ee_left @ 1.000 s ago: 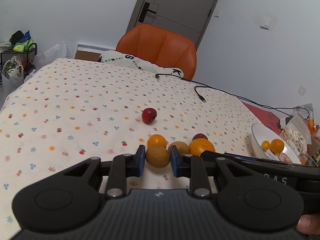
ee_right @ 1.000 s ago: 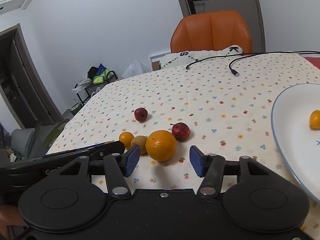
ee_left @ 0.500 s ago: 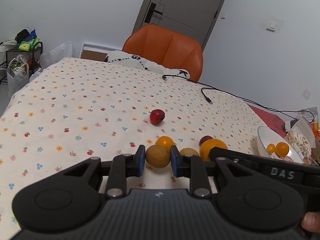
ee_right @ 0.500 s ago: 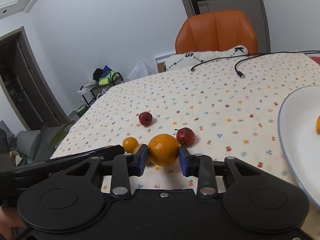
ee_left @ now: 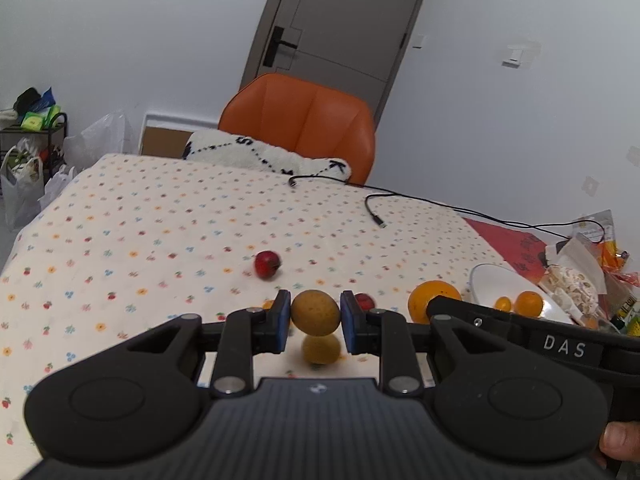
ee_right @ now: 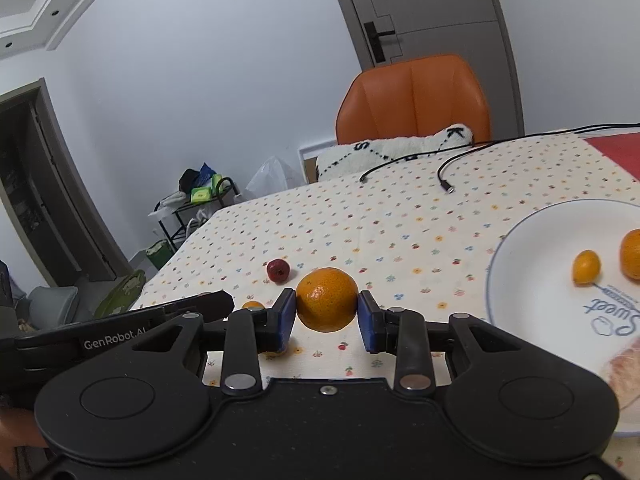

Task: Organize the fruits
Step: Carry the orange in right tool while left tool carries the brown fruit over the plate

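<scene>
Left wrist view: a smooth red fruit (ee_left: pixel 267 264) lies on the flower-print tablecloth (ee_left: pixel 140 232), the left gripper (ee_left: pixel 315 320) is clamped on a matte brownish-yellow round fruit (ee_left: pixel 315 312) lifted above a second like fruit (ee_left: pixel 321 349), and the white plate (ee_left: pixel 490 286) sits rightward. Right wrist view alone shows the right gripper (ee_right: pixel 327 315) clamped on a dimpled orange (ee_right: pixel 327 299), and the plate's blue "Sweet" lettering (ee_right: pixel 612 312) beside a small oval orange fruit (ee_right: pixel 586 266)

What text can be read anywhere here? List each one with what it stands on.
"DAS" on the right gripper, its side label.
"GenRobot.AI" on the left gripper, its side; last letters partly hidden.
"Sweet" printed on the white plate; smaller print above it unreadable.
"S", "K" on the white cushion.
Snack packets: unreadable.
</scene>
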